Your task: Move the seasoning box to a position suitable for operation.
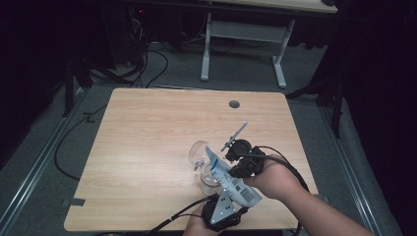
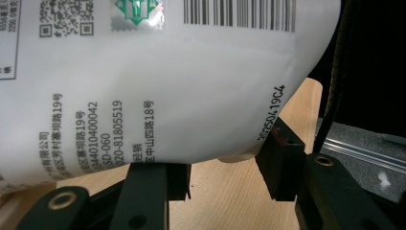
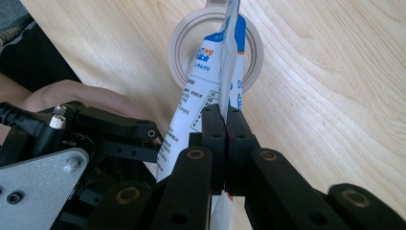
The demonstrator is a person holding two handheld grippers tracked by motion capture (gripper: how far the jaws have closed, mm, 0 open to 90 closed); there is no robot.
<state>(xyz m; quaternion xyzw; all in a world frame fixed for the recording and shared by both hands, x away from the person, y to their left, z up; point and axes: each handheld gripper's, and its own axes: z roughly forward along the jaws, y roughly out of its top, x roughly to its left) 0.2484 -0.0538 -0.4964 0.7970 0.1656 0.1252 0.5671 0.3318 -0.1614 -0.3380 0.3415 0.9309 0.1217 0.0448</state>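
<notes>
Biggest risk here, I'd say: the pouch point(image 1: 230, 178) is tipped with its top corner aimed at the mouth of the clear glass jar point(image 1: 200, 156), and the jar is lying on its side, so anything that comes out could miss the opening and end up on the table point(image 1: 147, 137). A tug on the film might also roll the jar away, since nothing is holding it.

The right gripper point(image 3: 225, 125) has its jaws pinched tight together on the pouch's edge, low centre of the right gripper view, with the jar mouth just beyond in the upper middle. The left gripper point(image 2: 222, 175) sits at the bottom of its own view, jaws partly apart around the bulging bottom of the pouch; hard to tell from that close-up whether the pads actually press it, looks like a loose cradle. In the high view everything clusters at the lower centre-right.
</notes>
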